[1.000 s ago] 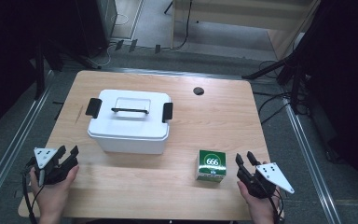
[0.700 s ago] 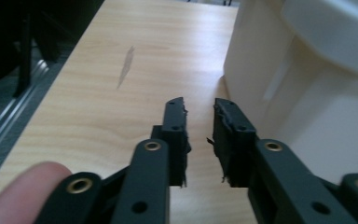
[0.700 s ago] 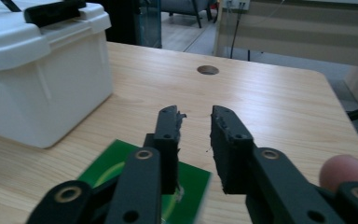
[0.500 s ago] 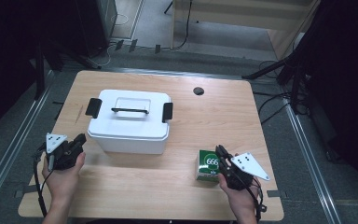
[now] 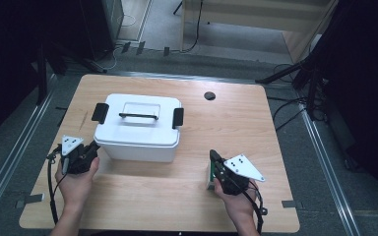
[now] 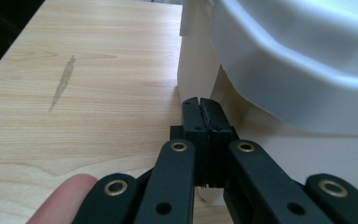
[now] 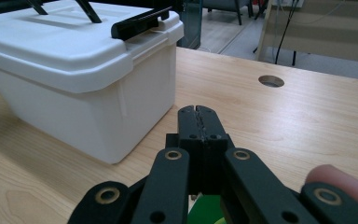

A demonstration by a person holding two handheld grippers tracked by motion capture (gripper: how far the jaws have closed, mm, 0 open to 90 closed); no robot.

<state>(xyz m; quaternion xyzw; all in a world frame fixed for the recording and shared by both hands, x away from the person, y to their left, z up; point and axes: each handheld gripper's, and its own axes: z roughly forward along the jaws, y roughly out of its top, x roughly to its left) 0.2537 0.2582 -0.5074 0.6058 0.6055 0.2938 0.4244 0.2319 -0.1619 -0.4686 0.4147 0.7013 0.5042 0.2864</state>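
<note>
Sitting just beside the closed left gripper (image 6: 200, 109), white box (image 6: 307, 70).

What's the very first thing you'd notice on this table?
The big white box with black clips and a thin black handle, standing left of the middle of the wooden table. Next, the two black grippers, both shut: the left gripper at the box's near left corner, the right gripper over a small green box.
</note>
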